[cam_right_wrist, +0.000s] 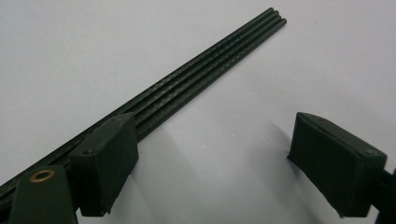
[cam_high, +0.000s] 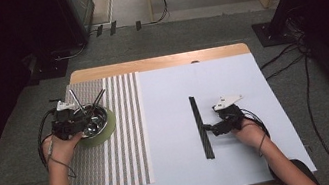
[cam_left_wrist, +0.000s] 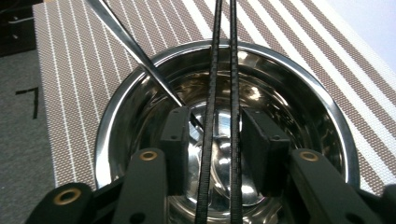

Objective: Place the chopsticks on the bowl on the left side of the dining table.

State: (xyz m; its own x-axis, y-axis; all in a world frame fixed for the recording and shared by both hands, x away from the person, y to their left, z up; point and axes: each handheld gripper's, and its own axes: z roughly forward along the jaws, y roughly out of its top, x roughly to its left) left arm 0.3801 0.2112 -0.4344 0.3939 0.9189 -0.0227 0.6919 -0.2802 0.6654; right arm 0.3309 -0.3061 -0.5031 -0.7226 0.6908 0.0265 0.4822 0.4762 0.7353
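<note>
A shiny steel bowl sits on a green saucer on the striped placemat. Two black chopsticks and a metal utensil handle lean out of the bowl. My left gripper hangs over the bowl, open, its jaws on either side of the two chopsticks without touching them. A bundle of black chopsticks lies on the white table cover. My right gripper is open wide just beside the bundle, its left jaw resting over the sticks.
The placemat covers the table's left part and the white cover the remainder. A wooden strip shows at the far edge. Cables trail on the grey floor to the right.
</note>
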